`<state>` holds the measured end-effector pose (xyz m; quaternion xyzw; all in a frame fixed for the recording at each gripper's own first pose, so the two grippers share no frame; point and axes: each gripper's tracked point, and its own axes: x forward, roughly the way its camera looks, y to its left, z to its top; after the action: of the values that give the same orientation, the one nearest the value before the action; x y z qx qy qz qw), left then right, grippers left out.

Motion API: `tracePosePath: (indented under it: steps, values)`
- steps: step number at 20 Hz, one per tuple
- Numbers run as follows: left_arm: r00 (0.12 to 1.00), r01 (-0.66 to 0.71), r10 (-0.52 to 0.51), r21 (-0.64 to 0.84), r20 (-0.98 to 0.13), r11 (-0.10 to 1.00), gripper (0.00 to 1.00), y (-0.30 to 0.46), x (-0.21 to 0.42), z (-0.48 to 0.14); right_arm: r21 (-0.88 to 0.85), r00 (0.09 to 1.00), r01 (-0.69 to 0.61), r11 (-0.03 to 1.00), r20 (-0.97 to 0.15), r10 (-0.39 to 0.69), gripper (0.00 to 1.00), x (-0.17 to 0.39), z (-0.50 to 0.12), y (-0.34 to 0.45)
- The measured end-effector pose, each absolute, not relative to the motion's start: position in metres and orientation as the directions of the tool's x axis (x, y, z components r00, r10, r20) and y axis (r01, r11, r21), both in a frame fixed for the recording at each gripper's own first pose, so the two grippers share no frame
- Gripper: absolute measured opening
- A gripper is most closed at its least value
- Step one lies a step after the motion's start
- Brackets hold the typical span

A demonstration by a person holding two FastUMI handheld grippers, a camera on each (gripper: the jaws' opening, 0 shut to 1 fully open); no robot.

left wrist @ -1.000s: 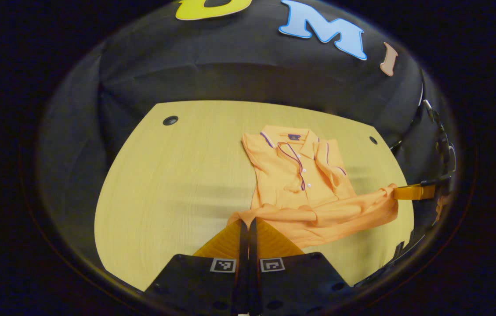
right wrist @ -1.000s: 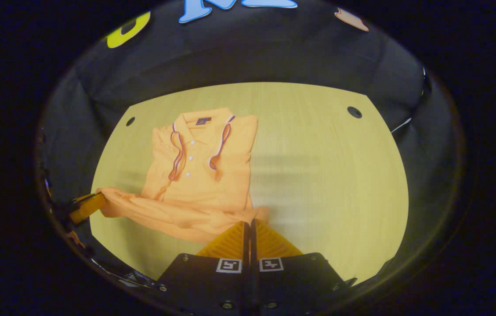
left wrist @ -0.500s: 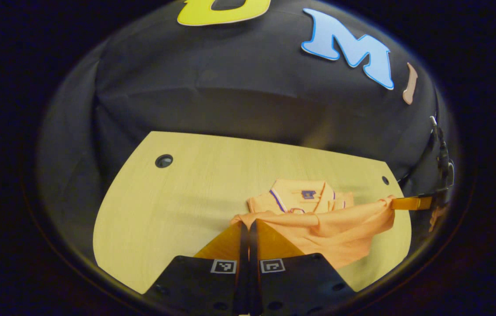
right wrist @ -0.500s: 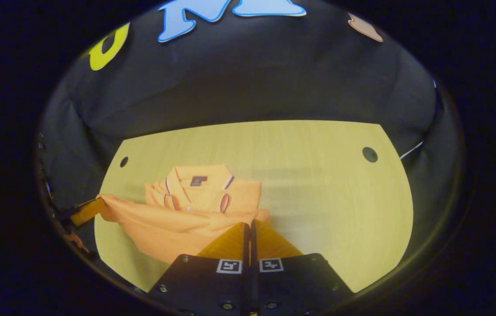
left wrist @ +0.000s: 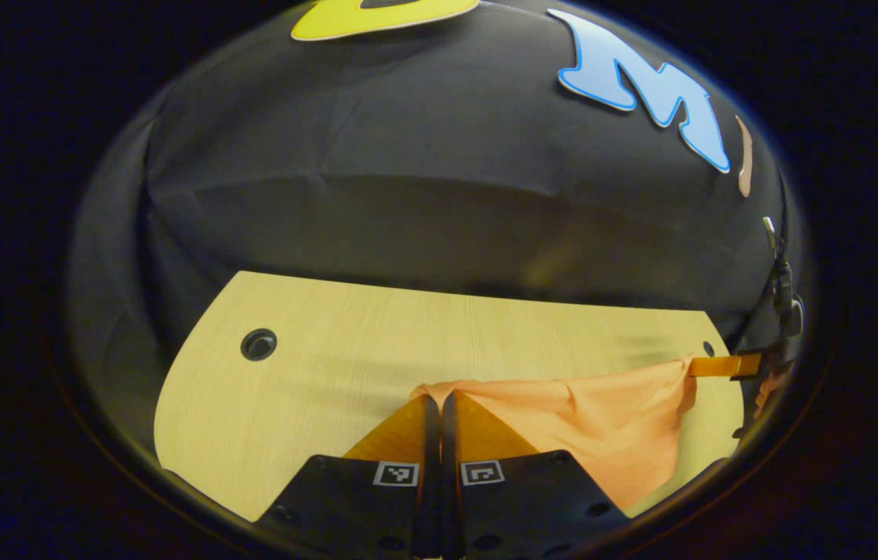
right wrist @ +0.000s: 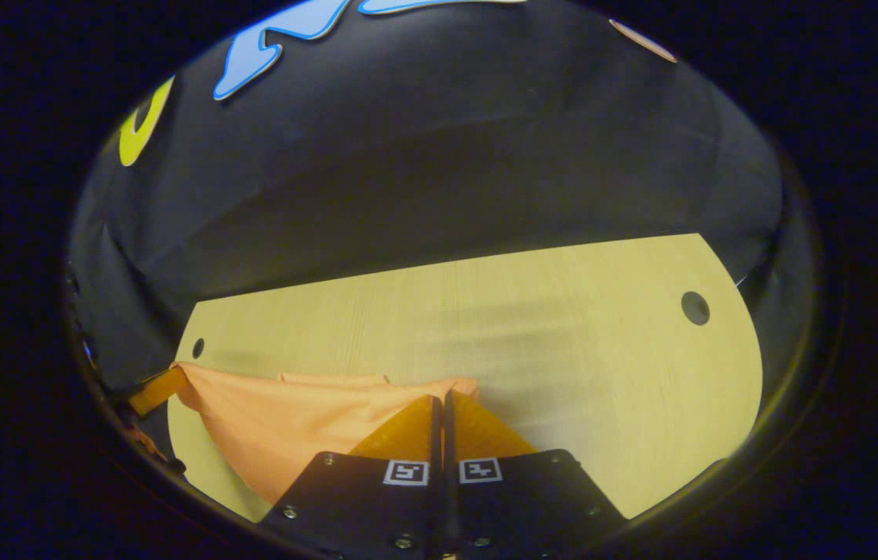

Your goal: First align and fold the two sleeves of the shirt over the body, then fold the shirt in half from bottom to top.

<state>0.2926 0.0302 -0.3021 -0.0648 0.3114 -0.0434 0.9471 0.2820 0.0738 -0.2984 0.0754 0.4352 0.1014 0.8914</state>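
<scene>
The orange shirt (left wrist: 602,420) hangs as a stretched sheet over the wooden table (left wrist: 314,373), its bottom hem lifted between both grippers. My left gripper (left wrist: 439,398) is shut on one hem corner. At the far right of the left gripper view, the right gripper (left wrist: 722,365) pinches the other corner. In the right gripper view my right gripper (right wrist: 442,398) is shut on the shirt (right wrist: 283,420), and the left gripper (right wrist: 151,389) holds the far corner at the left. The raised cloth hides the collar and the folded sleeves.
The table (right wrist: 563,350) has round cable holes (left wrist: 258,344) (right wrist: 694,308) near its back corners. The black cloth wall stands close behind the table's far edge.
Both grippers carried the hem forward over the shirt toward the collar. The collar and placket, seen earlier, are now covered by the raised cloth. The table's far edge and wall have drawn nearer.
</scene>
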Motion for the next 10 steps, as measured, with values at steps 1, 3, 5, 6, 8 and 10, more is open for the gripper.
tracePosePath:
  steps: [1,3,5,6,8,10]
  values:
    - [0.806,0.047,-0.124,-0.147,-0.578,0.988,0.05,0.029,0.301,-0.306,0.222,0.609,-0.113,0.969,-0.755,0.244,0.0,0.287,-0.303,0.075]
    - [0.811,0.056,-0.119,-0.127,-0.572,0.99,0.05,0.03,0.314,-0.318,0.221,0.614,-0.111,0.969,-0.752,0.241,0.0,0.301,-0.316,0.077]
    - [0.81,0.063,-0.115,-0.109,-0.575,0.992,0.05,0.029,0.324,-0.332,0.211,0.611,-0.111,0.971,-0.756,0.234,0.0,0.303,-0.329,0.079]
    - [0.808,0.065,-0.115,-0.107,-0.578,0.992,0.05,0.028,0.327,-0.339,0.2,0.609,-0.115,0.973,-0.76,0.228,0.0,0.306,-0.337,0.078]
    - [0.804,0.062,-0.109,-0.099,-0.585,0.993,0.06,0.027,0.334,-0.351,0.187,0.603,-0.122,0.975,-0.766,0.222,0.0,0.311,-0.351,0.076]
    - [0.796,0.053,-0.097,-0.091,-0.598,0.994,0.05,0.029,0.336,-0.363,0.185,0.592,-0.123,0.975,-0.775,0.222,0.0,0.309,-0.36,0.079]
